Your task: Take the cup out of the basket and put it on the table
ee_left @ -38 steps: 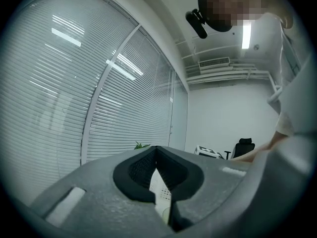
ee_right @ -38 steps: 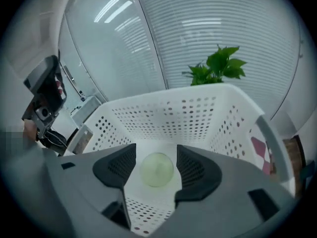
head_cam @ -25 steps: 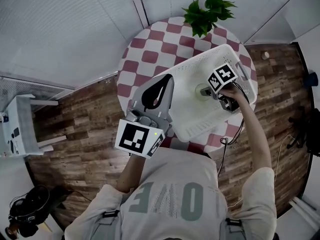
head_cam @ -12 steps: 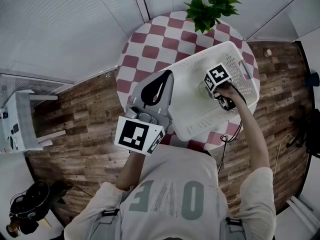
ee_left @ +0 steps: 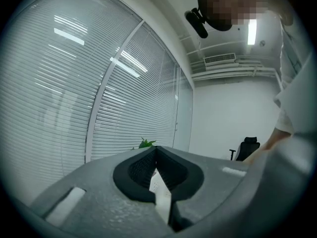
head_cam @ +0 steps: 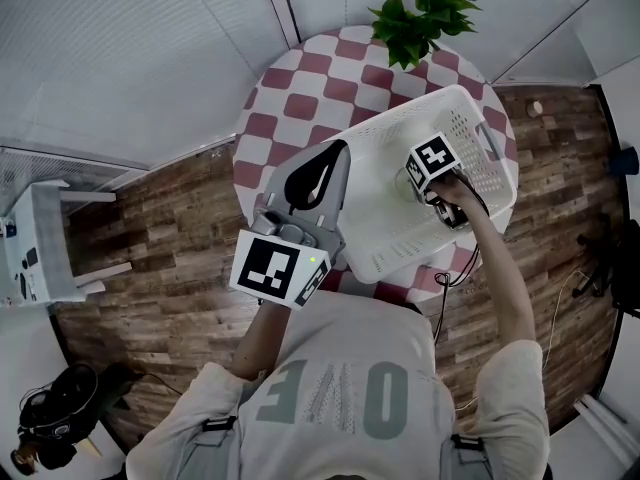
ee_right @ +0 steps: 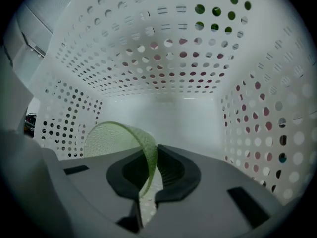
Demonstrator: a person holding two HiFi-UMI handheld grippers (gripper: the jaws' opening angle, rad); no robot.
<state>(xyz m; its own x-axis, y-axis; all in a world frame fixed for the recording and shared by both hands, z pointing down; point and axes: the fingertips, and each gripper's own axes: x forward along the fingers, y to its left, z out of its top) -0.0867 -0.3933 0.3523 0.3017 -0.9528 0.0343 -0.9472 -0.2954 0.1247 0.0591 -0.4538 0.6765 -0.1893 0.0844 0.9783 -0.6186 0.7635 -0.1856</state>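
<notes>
A white perforated basket stands on the round red-and-white chequered table. My right gripper reaches steeply down into it, its tips hidden under the marker cube. In the right gripper view a translucent green cup lies on the basket floor. The right gripper has just been closing, and its pads are shut on the cup's thin wall. My left gripper is held level over the table's near edge beside the basket. Its jaws are shut with nothing between them.
A green potted plant stands at the table's far edge behind the basket. Perforated basket walls rise close around the right gripper. A white stool sits on the wooden floor at the left, and a cable hangs off the table's near right.
The right gripper has shifted slightly within the basket and tipped further down. The cup seen beside it a second ago is now mostly under the marker cube. The left gripper kept still.
</notes>
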